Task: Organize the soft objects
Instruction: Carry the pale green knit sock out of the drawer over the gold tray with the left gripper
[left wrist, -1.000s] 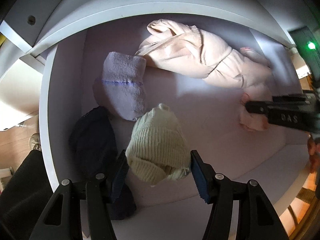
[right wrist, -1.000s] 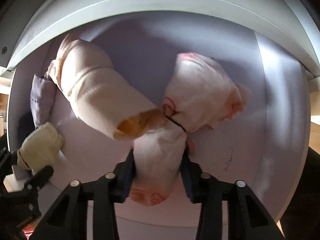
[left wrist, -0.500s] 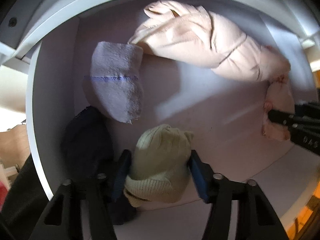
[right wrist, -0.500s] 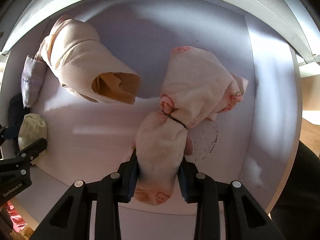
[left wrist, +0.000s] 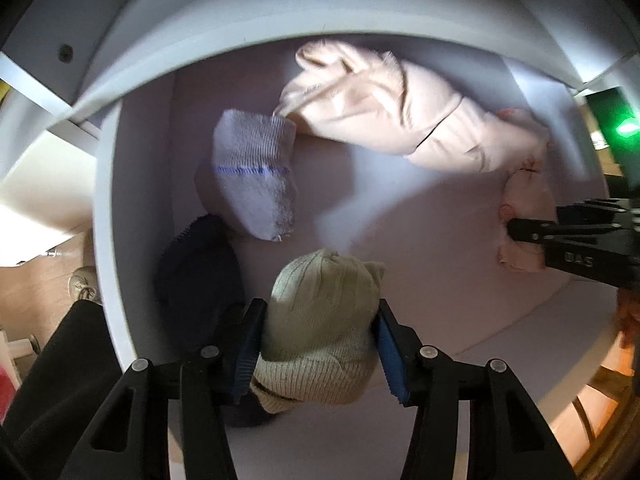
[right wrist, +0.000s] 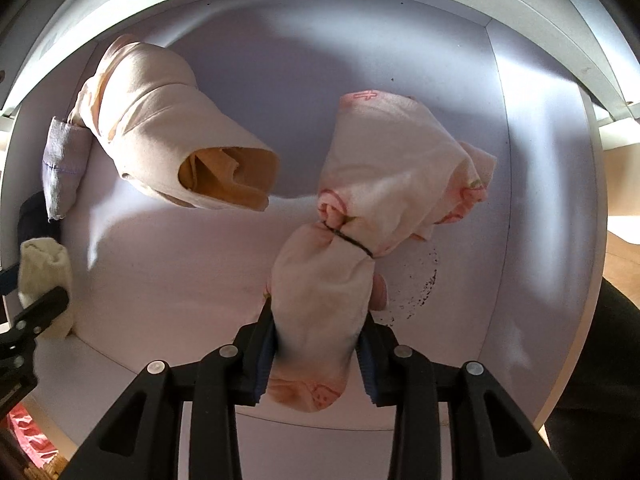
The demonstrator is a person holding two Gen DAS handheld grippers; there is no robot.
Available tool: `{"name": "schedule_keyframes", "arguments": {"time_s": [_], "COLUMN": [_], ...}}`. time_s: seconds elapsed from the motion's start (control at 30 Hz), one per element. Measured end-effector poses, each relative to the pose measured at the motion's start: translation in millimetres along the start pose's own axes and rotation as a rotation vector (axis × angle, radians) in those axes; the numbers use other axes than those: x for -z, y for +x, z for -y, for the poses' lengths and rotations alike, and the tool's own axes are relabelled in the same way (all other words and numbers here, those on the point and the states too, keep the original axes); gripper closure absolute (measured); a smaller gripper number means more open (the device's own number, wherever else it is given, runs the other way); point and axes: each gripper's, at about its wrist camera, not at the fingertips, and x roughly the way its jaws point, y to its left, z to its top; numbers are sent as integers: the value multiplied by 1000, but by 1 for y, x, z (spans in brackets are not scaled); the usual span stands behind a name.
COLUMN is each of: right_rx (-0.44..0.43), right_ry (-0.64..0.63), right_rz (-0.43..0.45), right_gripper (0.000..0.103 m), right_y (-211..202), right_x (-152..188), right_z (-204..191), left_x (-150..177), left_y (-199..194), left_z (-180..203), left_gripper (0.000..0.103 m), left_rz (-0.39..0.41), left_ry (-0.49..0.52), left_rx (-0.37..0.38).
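jaws of the left gripper (left wrist: 318, 344), just closing in, pinched on a cream knitted sock bundle (left wrist: 320, 332); jaws of the right gripper (right wrist: 318, 344) narrow, clamped on the lower lobe of a pink printed bundle (right wrist: 360, 248) tied by a dark band. both light, squashy, best gripped mid-bulge, not at loose cuffs. inside a white drawer (right wrist: 540, 200), beside a beige roll (right wrist: 160, 132), grey sock (left wrist: 254, 176), dark sock (left wrist: 198, 268).

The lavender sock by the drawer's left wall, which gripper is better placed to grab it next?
Left. The left gripper is nearer the lavender sock, though shut on the cream hat; the right gripper holds the pink bundle.
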Motion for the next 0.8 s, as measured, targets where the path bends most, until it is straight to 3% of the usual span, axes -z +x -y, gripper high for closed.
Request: {"name": "schedule_keyframes", "arguments": {"time_s": [0.5,0.8], "right_rx": [9,7], "right_ry": [-10,-6], "right_rz": [-8,-9], "right_gripper": [66,66], "right_y": [0,0], "right_x": [-3,-3], "right_z": [0,-1], "left_x": [25,18], "left_y": [-106,-212], "left_z": [42,55], "left_gripper": [50,50], "left_rz": [175,322], "left_ry": [201,289], "left_rx": [-10,-13]}}
